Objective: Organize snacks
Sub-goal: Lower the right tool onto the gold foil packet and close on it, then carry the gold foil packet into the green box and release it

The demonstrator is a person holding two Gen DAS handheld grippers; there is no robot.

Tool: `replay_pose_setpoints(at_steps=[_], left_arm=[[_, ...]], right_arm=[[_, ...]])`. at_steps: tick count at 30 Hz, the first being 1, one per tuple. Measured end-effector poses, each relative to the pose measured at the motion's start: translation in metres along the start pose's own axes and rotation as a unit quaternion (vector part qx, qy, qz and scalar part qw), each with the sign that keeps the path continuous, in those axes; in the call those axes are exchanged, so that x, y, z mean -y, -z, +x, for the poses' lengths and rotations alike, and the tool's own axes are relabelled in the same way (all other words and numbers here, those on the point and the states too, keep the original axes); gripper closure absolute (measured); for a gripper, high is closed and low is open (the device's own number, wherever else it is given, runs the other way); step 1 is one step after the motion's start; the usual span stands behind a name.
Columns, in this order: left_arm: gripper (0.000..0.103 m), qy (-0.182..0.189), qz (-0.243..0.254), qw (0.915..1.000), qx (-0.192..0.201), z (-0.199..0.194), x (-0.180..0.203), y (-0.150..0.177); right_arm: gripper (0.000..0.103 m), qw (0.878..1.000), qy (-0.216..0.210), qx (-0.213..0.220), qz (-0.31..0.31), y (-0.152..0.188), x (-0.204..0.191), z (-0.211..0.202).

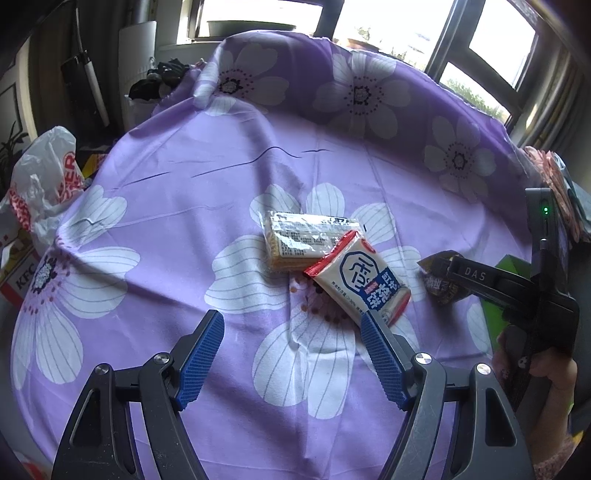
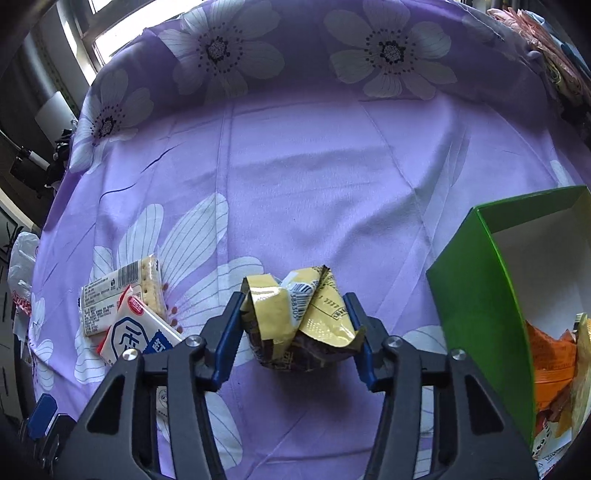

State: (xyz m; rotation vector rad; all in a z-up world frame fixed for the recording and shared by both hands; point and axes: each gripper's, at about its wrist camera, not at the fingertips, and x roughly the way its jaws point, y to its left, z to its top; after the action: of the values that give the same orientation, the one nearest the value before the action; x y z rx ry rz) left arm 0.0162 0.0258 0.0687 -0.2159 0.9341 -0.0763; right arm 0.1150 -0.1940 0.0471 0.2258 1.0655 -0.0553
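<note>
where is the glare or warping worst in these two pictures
Left wrist view: windows blown out white, glare on the clear cracker pack, edges of the purple cloth bowed. Right wrist view: softer light, the green box leans from the bending.

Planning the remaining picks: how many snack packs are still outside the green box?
3: cracker pack and red-edged pack overlapping at left, crumpled yellow pack between the right gripper's fingers.

Bright windows stand behind the far edge of a purple flowered sheet; a white plastic bag sits off its left edge.
</note>
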Motion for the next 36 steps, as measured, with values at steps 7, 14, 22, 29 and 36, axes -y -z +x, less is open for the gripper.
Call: replay_pose_setpoints(at_steps=[7, 14, 22, 29, 36], left_arm=[[0.026, 0.0, 0.003, 1.0, 0.0, 0.0, 0.001, 0.001], [0.026, -0.008, 0.016, 0.9998, -0.005, 0.001, 0.003, 0.002], [0.026, 0.001, 0.036, 0.9993, -0.011, 0.0, 0.013, 0.005], [0.026, 0.059, 0.07, 0.9958, -0.005, -0.01, 0.035, 0.013], [0.026, 0.11, 0.124, 0.9855, -0.037, -0.003, 0.069, 0.03]], right_arm=[[0.062, 0.999, -0.054, -0.002, 0.01, 0.019, 0.001, -0.034], [0.06, 0.991, -0.115, -0.066, -0.015, 0.067, -0.011, -0.058], [0.043, 0.993, -0.106, -0.06, 0.003, 0.077, -0.006, -0.06], [0.032, 0.988, -0.136, -0.03, 0.065, 0.073, 0.025, -0.08], [0.03, 0.976, -0.191, -0.057, 0.091, 0.078, 0.03, -0.073]])
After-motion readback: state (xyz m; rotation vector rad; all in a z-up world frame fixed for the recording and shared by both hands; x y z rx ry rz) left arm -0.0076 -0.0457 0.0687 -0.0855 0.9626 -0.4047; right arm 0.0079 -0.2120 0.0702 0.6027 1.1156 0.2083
